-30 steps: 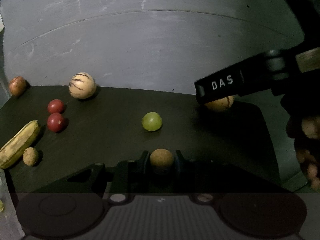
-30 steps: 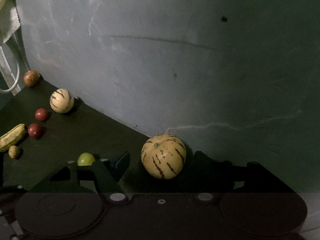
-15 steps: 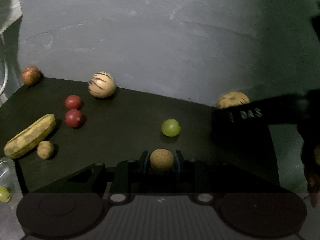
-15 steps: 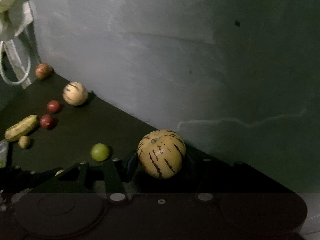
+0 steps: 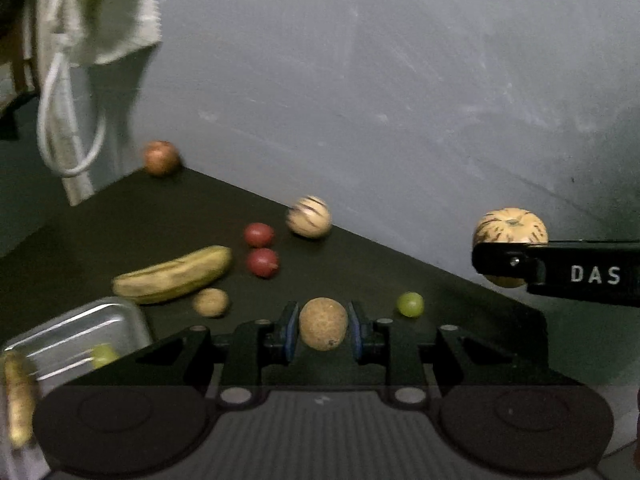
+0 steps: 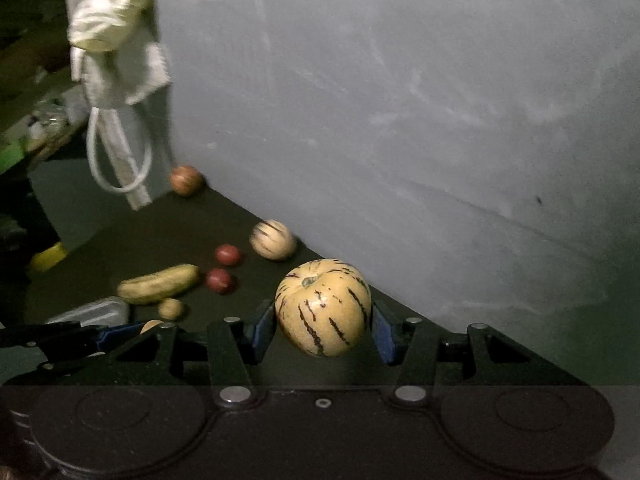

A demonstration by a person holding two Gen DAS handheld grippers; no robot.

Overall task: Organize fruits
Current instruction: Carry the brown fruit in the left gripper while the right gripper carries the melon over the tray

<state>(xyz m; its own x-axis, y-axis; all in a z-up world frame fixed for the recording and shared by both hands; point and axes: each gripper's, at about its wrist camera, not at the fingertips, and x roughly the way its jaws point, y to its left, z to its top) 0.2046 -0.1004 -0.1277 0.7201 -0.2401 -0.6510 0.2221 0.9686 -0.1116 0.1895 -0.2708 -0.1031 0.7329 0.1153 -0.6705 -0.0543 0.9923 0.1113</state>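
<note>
My left gripper point(image 5: 323, 327) is shut on a small round brown fruit point(image 5: 323, 329), held above the dark table point(image 5: 120, 224). My right gripper point(image 6: 323, 326) is shut on a striped yellow melon-like fruit point(image 6: 323, 307), lifted off the table; the left wrist view shows it at the right point(image 5: 511, 227) in a black finger marked DAS. On the table lie a banana point(image 5: 173, 274), two red fruits point(image 5: 262, 262), a second striped fruit point(image 5: 309, 216), a small brown fruit point(image 5: 210, 302), a green grape point(image 5: 410, 304) and a reddish fruit point(image 5: 161, 157) at the far corner.
A clear plastic container point(image 5: 76, 332) at the lower left holds a green grape point(image 5: 104, 355) and a yellowish fruit point(image 5: 18, 396). A grey wall point(image 5: 400, 100) backs the table. A white bag with cord handles point(image 5: 72, 80) hangs at the left.
Both grippers rose and swung, so the table sits lower and more slanted. The right gripper closed on the striped fruit and lifted it. The container came into the left wrist view.
</note>
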